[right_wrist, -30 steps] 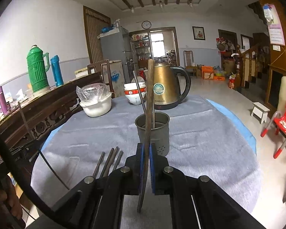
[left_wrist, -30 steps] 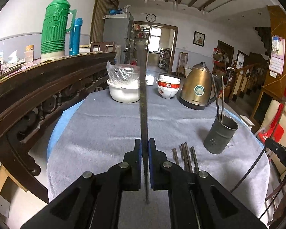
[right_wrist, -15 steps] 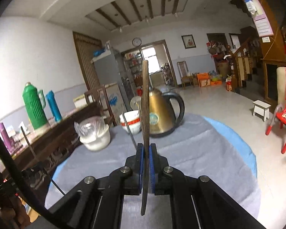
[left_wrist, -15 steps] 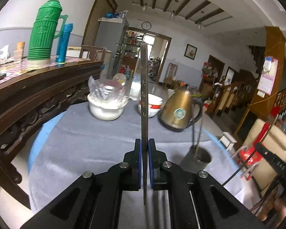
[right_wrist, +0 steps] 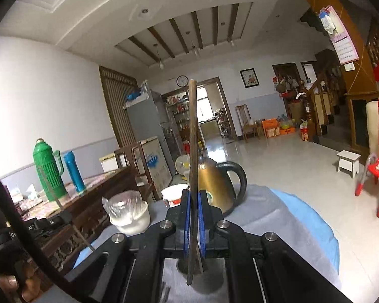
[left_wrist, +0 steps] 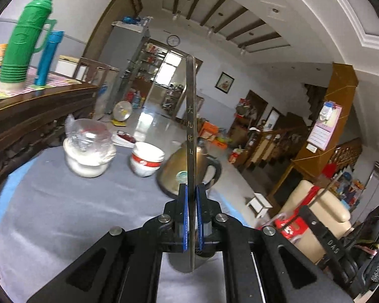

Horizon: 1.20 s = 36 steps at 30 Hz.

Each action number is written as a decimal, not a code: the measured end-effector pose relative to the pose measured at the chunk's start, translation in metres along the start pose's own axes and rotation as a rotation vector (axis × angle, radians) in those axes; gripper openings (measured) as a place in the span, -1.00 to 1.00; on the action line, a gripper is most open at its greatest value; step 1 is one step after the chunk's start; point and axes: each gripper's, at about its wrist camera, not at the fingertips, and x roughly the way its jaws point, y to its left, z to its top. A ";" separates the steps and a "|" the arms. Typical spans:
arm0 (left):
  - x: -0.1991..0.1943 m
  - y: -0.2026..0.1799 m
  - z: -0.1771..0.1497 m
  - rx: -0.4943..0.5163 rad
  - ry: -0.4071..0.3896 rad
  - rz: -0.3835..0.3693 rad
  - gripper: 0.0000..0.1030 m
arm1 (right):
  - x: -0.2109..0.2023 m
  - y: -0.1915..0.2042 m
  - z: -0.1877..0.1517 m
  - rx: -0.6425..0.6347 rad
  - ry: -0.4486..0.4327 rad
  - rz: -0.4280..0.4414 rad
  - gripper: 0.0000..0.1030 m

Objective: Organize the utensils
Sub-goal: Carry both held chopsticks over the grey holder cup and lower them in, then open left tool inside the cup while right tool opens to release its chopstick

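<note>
My left gripper is shut on a grey metal chopstick with engraved characters, held upright; its lower end hangs over the dark metal utensil cup seen under the jaws. My right gripper is shut on a brown wooden chopstick, also upright, its lower tip over the same cup below the jaws. The loose chopsticks on the grey cloth are hidden behind the grippers.
On the grey tablecloth stand a white bowl with a plastic bag, stacked red-and-white bowls and a brass kettle. A dark wooden sideboard with green and blue flasks runs along the left.
Both grippers have tilted upward and moved over the cup, each keeping its chopstick. The cup has gone from ahead of the grippers to under the jaws.
</note>
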 end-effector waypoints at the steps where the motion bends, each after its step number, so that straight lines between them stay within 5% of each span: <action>1: 0.006 -0.004 0.001 0.000 0.003 -0.009 -0.87 | 0.003 0.000 0.002 -0.001 -0.004 0.000 -0.88; 11: 0.086 -0.019 -0.007 0.012 0.070 0.004 -0.87 | 0.063 -0.001 -0.005 -0.038 0.049 -0.006 -0.87; 25: 0.167 -0.016 -0.059 0.108 0.288 0.062 -0.87 | 0.142 -0.031 -0.052 -0.048 0.283 -0.011 -0.87; 30: 0.166 -0.012 -0.063 0.111 0.328 0.090 -0.86 | 0.154 -0.040 -0.062 -0.004 0.363 -0.003 -0.83; 32: 0.156 -0.010 -0.058 0.104 0.314 0.091 -0.76 | 0.153 -0.042 -0.059 0.012 0.380 -0.010 -0.83; 36: 0.126 -0.002 -0.047 0.092 0.246 0.110 -0.03 | 0.139 -0.040 -0.051 0.010 0.356 -0.041 -0.82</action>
